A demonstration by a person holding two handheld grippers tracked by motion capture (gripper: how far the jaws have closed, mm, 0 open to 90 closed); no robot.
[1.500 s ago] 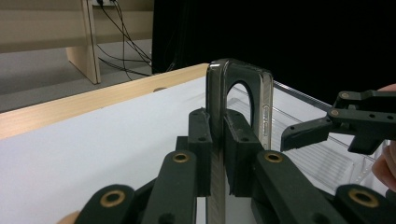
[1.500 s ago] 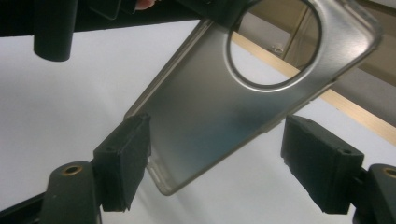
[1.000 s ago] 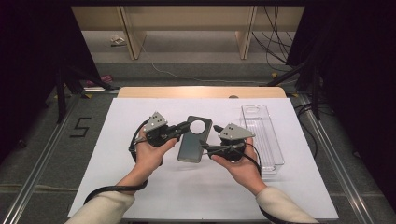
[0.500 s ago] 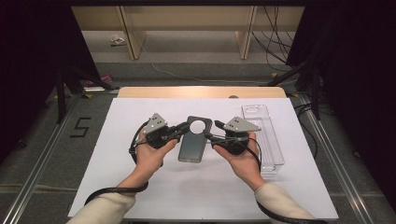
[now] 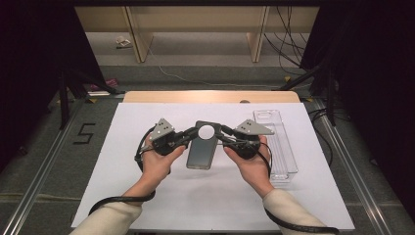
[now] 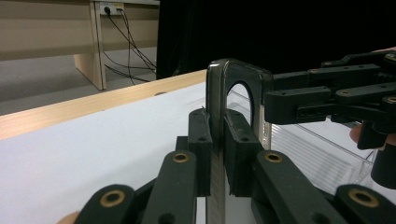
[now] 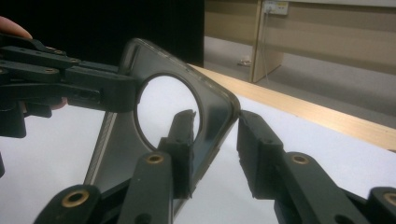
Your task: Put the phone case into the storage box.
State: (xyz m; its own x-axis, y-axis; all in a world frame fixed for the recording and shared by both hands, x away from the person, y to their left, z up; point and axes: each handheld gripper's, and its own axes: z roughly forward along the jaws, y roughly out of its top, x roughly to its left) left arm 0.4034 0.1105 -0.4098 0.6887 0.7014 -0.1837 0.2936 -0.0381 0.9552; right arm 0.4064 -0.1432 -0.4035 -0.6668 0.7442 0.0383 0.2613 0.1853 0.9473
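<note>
A dark phone case (image 5: 201, 146) with a round camera cutout is held just above the white table mat (image 5: 122, 196), near its middle, between the two grippers. Its left edge is clamped by the left gripper (image 5: 187, 136); in the left gripper view the pads (image 6: 201, 140) are seen pressed on both faces of the case's rim (image 6: 218, 93). At the opposite edge the right gripper (image 5: 221, 135) is placed with one jaw through the cutout and the other outside the case wall (image 7: 219, 116); its jaws have just been closing, yet a gap is seen between the outer pad (image 7: 254, 140) and the wall, so no grip is made there. A clear plastic tray (image 5: 279, 142) lies to the right, well apart from the case.

The step in hand is judged to be a second grip on the case. The right jaws would need to be brought fully shut on the wall while the left clamp is kept firm.
</note>
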